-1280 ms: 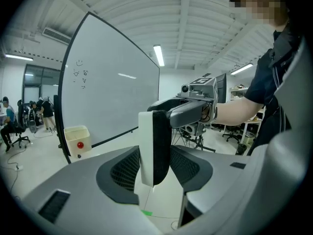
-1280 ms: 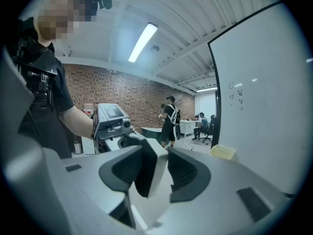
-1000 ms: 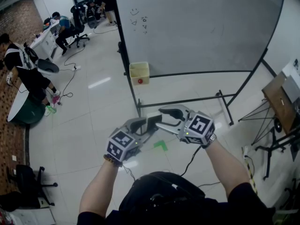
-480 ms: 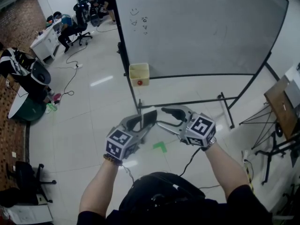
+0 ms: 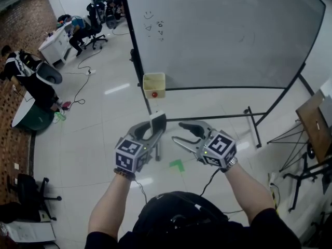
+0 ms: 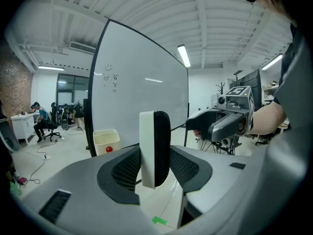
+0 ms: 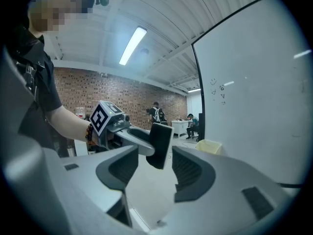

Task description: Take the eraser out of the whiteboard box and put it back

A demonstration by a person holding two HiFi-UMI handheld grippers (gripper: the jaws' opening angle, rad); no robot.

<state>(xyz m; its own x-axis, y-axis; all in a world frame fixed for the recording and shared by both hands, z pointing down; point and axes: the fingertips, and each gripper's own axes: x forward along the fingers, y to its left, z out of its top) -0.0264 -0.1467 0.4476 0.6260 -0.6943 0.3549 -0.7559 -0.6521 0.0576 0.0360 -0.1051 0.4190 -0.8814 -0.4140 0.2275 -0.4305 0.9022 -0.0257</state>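
Observation:
A whiteboard eraser (image 5: 157, 122), white-backed with black felt, stands upright between the pads of my left gripper (image 5: 155, 130), which is shut on it. The left gripper view has the eraser (image 6: 154, 148) filling the gap between the jaws. My right gripper (image 5: 182, 134) hangs just to the eraser's right, open and apart from it; its jaws have just been opening and nothing is between them. In the right gripper view the eraser (image 7: 159, 145) shows beyond the open jaws. The yellow whiteboard box (image 5: 154, 84) hangs at the whiteboard's (image 5: 223, 35) lower left corner with a red ball in it.
The whiteboard's black stand legs (image 5: 254, 126) stretch across the floor ahead. A green tape mark (image 5: 177, 165) lies on the floor below the grippers. People, desks and office chairs (image 5: 41, 77) fill the far left. A wooden board on a stand (image 5: 311, 118) is at the right.
My left gripper has swung left and away from the right gripper, carrying the eraser and turning it upright. The two grippers, close together before, now have a gap between them.

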